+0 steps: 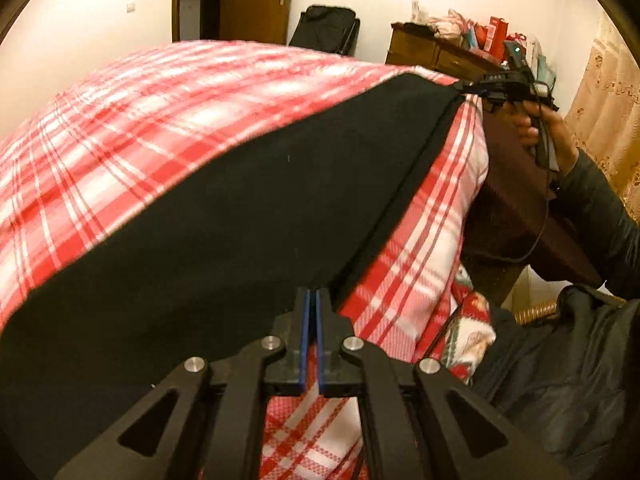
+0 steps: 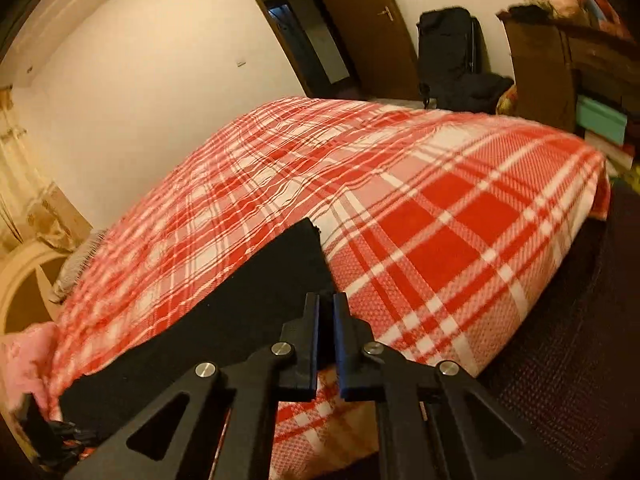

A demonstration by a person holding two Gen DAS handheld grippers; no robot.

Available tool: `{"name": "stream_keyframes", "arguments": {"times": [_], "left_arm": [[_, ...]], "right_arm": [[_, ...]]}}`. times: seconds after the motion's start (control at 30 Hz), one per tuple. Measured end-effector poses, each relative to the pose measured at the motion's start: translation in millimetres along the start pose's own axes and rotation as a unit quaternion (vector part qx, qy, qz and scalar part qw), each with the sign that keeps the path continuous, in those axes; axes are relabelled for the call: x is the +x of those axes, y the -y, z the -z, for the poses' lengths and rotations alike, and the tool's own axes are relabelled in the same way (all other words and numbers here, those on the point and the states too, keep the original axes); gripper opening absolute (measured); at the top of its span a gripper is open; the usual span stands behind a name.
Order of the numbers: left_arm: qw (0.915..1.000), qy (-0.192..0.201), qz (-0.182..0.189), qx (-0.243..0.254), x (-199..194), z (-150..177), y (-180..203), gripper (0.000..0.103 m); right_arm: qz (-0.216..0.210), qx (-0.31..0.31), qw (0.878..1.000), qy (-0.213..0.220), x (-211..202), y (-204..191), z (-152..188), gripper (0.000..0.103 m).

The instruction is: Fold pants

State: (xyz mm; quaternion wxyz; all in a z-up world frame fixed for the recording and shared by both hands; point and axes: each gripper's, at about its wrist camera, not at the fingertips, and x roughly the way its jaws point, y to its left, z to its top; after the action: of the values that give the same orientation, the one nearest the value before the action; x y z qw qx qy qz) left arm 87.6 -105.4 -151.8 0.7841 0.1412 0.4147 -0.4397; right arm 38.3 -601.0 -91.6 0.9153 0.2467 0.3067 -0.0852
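The bed (image 1: 120, 120) under its red plaid cover carries my black pants (image 1: 220, 220), spread flat along its near edge. My left claw (image 1: 312, 300) is pinched shut on the pants' near hem, and my right claw (image 2: 326, 308) is clamped on another corner by the bed's edge.

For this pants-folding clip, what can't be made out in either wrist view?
- Left wrist view: the pants run off the left edge, so their full outline is cut off.
- Right wrist view: the left gripper sits in the dark bottom-left corner, too small to read.
- Left wrist view: the right gripper is tiny and far; its fingers are indistinct.
- Both views: legs versus waistband is unclear.
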Motion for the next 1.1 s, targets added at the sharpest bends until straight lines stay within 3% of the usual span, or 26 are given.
{"name": "stream_keyframes", "arguments": {"times": [0.1,0.17,0.23,0.27,0.33,0.4,0.57,0.77,0.8,0.83,0.87,1.1], "left_arm": [[1.0000,0.001,-0.002,-0.008,2,2,-4,0.002],[0.9997,0.015,-0.017,-0.001,-2,-1,-3,0.002],[0.9996,0.028,-0.007,0.005,-5,-5,1,0.005],[0.9994,0.032,-0.011,0.008,-5,-8,4,0.009],[0.9988,0.032,-0.022,0.032,-2,-11,14,0.033],[0.9973,0.026,-0.038,0.056,3,-12,23,0.041],[0.9919,-0.005,-0.074,0.103,23,-14,31,0.041],[0.9871,-0.028,-0.115,0.108,43,-16,21,0.041],[0.9878,-0.026,-0.112,0.104,43,-17,20,0.036],[0.9883,-0.024,-0.116,0.097,42,-18,17,0.017],[0.9885,-0.022,-0.119,0.091,39,-20,15,0.009],[0.9920,0.031,-0.098,0.073,-9,-25,14,0.003]], "right_arm": [[-0.022,-0.010,1.000,0.015,-12,-8,-5,0.006],[-0.017,-0.028,0.999,0.017,-14,-16,-5,0.006],[-0.013,-0.039,0.999,0.011,-10,-20,-3,0.006],[-0.009,-0.040,0.999,0.009,-8,-19,-1,0.006],[-0.001,-0.038,0.999,0.003,-2,-16,4,0.006],[-0.004,-0.034,0.999,-0.001,0,-17,6,0.007],[-0.007,-0.049,0.999,0.000,2,-23,8,0.007],[-0.006,-0.058,0.998,0.000,5,-27,14,0.007],[-0.005,-0.058,0.998,0.003,4,-27,14,0.007],[-0.006,-0.059,0.998,0.007,4,-28,13,0.007],[-0.006,-0.060,0.998,0.012,2,-29,13,0.006],[-0.006,-0.059,0.998,0.031,-12,-30,8,0.006]]}}
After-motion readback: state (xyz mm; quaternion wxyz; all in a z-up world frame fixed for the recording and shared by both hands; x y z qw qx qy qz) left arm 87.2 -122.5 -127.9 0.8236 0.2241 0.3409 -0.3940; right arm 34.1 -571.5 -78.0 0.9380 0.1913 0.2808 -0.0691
